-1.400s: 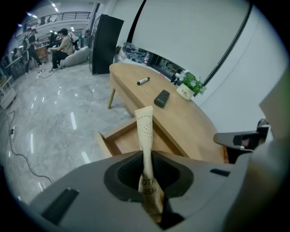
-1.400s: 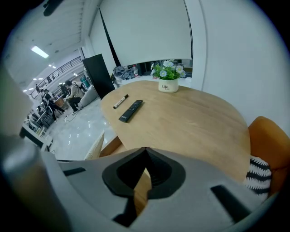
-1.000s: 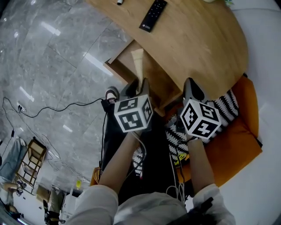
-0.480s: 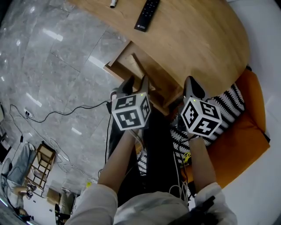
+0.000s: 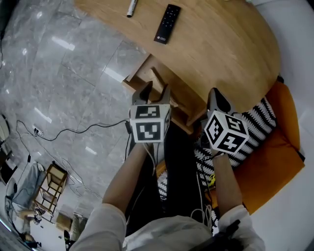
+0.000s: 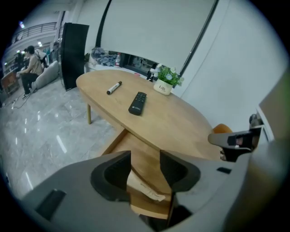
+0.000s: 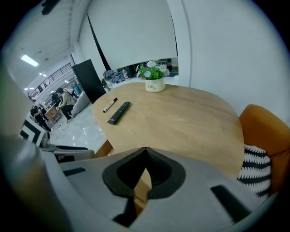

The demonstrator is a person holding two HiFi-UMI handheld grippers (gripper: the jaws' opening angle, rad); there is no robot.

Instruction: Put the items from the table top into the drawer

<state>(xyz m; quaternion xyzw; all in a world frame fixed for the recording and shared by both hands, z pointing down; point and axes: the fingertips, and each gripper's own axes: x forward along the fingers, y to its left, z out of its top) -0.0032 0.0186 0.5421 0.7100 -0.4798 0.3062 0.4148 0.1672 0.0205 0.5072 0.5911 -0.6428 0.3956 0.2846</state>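
Remote control (image 5: 167, 23) beyond the open drawer (image 6: 140, 154): probably light, rigid, slick, so pinch across its middle; left gripper (image 6: 145, 170) jaws just opening, empty; right gripper (image 7: 145, 152) pressed together.

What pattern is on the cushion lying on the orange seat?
Black-and-white zigzag stripes. The cushion shows best in the head view.

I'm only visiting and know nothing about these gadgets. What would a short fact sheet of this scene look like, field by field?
Table: oval, wooden
On top: remote, marker, potted plant
Drawer: pulled open under the table, pale paper item lying inside
Left gripper: above the drawer, jaws apart and just been opening, nothing held between them
Right gripper: jaws shut, empty
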